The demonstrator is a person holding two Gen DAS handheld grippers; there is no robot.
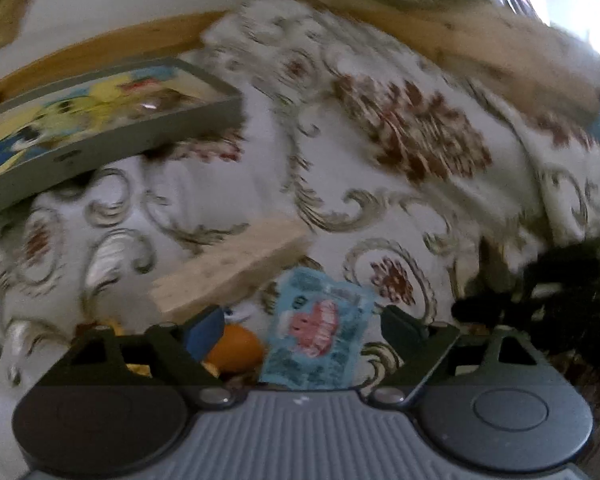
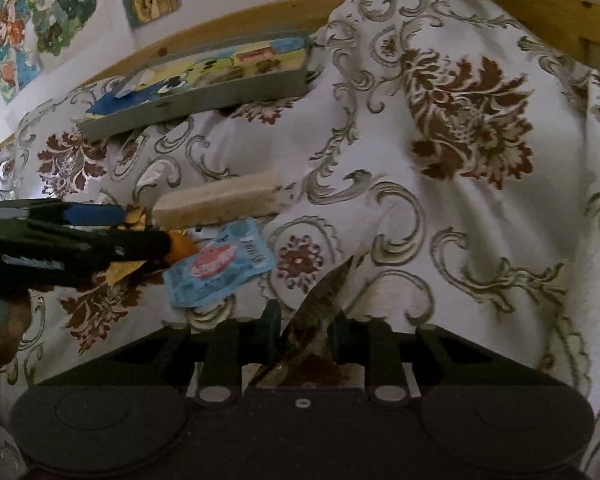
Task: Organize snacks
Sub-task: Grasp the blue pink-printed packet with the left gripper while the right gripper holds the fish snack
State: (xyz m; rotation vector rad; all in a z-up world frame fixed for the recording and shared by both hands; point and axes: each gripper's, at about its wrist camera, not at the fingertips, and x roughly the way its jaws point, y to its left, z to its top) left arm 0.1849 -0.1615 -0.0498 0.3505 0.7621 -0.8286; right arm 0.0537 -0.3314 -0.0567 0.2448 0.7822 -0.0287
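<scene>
Between spread left fingers (image 1: 212, 326): blue packet (image 1: 318, 340); right fingers (image 2: 274, 320) pinching wrapper (image 2: 320, 312).

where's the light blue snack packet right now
The light blue snack packet lies flat on the patterned cloth, just in front of the beige wafer bar, between the open fingers of the left hand-held gripper.

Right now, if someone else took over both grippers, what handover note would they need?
Left gripper: jaws open, low over the light blue snack packet and an orange snack beside it; holding nothing.
Right gripper: jaws shut on a brown-and-silver wrapper, lifted off the patterned cloth.
The beige bar lies behind the packet; the gray tray sits further back.
Done: one wrapper picked up.
Left: likely place it, then collect the packet, orange snack and bar.
</scene>
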